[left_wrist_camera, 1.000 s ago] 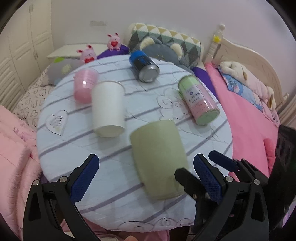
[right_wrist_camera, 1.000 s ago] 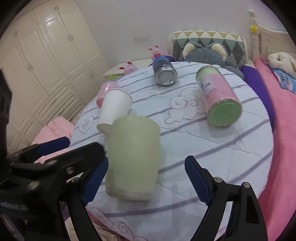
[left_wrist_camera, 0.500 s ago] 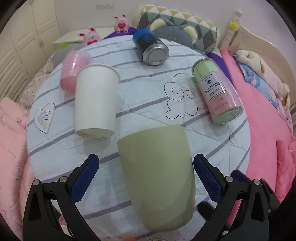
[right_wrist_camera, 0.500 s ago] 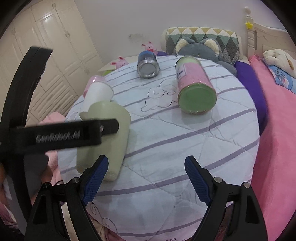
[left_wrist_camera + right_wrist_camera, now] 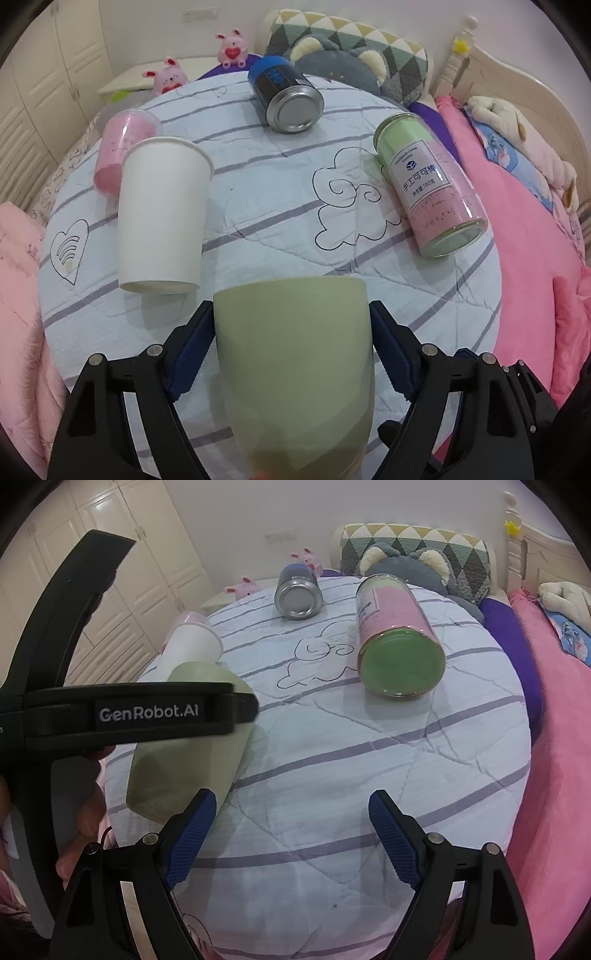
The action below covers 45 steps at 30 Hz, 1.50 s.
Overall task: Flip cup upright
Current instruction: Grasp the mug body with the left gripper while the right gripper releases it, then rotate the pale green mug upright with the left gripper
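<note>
A pale green cup point(image 5: 295, 362) lies on its side near the front edge of the round table point(image 5: 258, 206), rim pointing away. My left gripper point(image 5: 291, 321) has its blue pads pressed against both sides of the cup, shut on it. In the right wrist view the same cup point(image 5: 184, 764) lies at the left, partly hidden behind the black body of the left gripper point(image 5: 129, 712). My right gripper point(image 5: 291, 812) is open and empty above the table's front part, to the right of the cup.
A white paper cup point(image 5: 162, 214) and a pink cup point(image 5: 118, 155) lie on their sides at the left. A blue can point(image 5: 284, 96) lies at the back and a pink-green jar point(image 5: 424, 184) at the right. Pink bedding surrounds the table.
My left gripper moved forward around the green cup and closed on its sides. The right gripper has drawn off to the right and stays open.
</note>
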Motion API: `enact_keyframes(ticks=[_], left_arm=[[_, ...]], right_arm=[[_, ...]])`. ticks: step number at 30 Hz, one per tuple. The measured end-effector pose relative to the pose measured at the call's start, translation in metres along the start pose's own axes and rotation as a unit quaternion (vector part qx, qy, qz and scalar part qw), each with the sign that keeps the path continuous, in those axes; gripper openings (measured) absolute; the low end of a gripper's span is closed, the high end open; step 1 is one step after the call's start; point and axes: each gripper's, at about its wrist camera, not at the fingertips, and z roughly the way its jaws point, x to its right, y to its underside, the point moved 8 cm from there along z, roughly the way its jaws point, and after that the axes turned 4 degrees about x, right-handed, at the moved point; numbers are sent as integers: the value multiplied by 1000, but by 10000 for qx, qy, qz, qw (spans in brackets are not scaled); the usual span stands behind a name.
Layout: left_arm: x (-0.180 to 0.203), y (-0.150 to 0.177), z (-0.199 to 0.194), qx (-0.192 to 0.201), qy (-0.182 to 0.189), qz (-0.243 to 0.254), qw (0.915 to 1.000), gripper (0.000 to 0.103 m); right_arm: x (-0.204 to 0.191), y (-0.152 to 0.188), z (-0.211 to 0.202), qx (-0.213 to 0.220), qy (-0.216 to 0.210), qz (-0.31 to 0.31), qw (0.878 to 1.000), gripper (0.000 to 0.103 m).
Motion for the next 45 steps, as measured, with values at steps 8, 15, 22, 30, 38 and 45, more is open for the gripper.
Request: enact_keyframes(ticks=[8, 15, 22, 30, 38, 45], left_arm=[[0, -3, -10, 289, 122, 56, 9995, 83], [-6, -7, -18, 513, 230, -103, 9984, 83], [-10, -9, -33, 925, 155, -84, 9956, 82], [-13, -13, -45, 1261, 123, -40, 9919, 82], [-17, -15, -45, 1284, 195, -112, 9915, 82], [-16, -14, -49, 1305, 232, 2, 9912, 82]], right_arm=[[-4, 3, -6, 14, -200, -19, 9998, 86], [-19, 10, -6, -102, -492, -150, 9986, 86], [-27, 13, 5, -244, -501, -214, 9982, 86], [-29, 12, 18, -257, -464, -214, 9984, 86], [-33, 15, 10, -245, -505, -293, 9980, 86], [-36, 12, 7, -107, -519, -226, 9983, 86]])
